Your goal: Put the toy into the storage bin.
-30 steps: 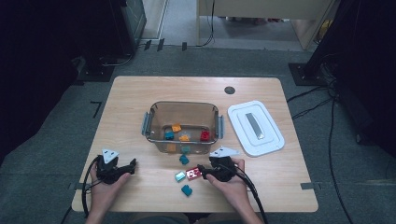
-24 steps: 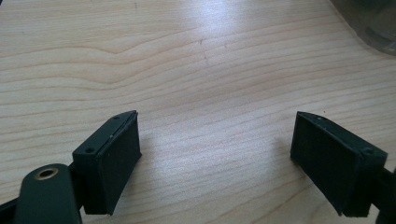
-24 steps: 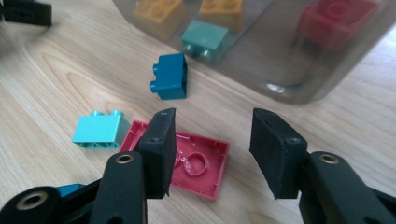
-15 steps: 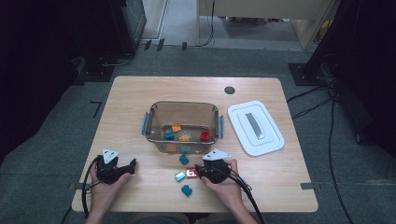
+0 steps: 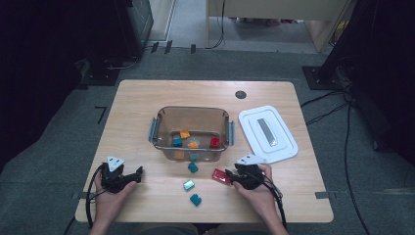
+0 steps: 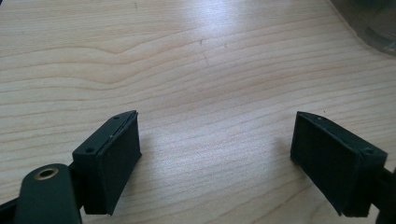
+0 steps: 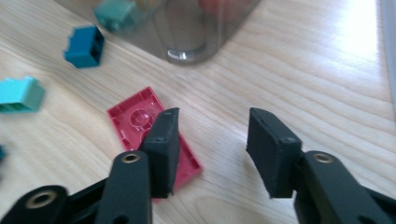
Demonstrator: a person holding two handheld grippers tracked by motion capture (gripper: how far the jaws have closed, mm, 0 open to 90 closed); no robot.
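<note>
Wood-grained tabletop (image 7: 299,70) carries a flat red plastic plate (image 7: 140,121), ribbed underside up, beside the right gripper (image 7: 212,140), whose fingers, just reopening, stand apart, empty. Left gripper (image 6: 215,154) fingers gape wide over bare wood.

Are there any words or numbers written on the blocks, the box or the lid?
No text can be read anywhere.
Red flat block: raised moulded circles on its face, no letters to make out.
White lid: a grey strip in its middle, too small to show any print.
Clear box and the teal blocks: no writing seen.
</note>
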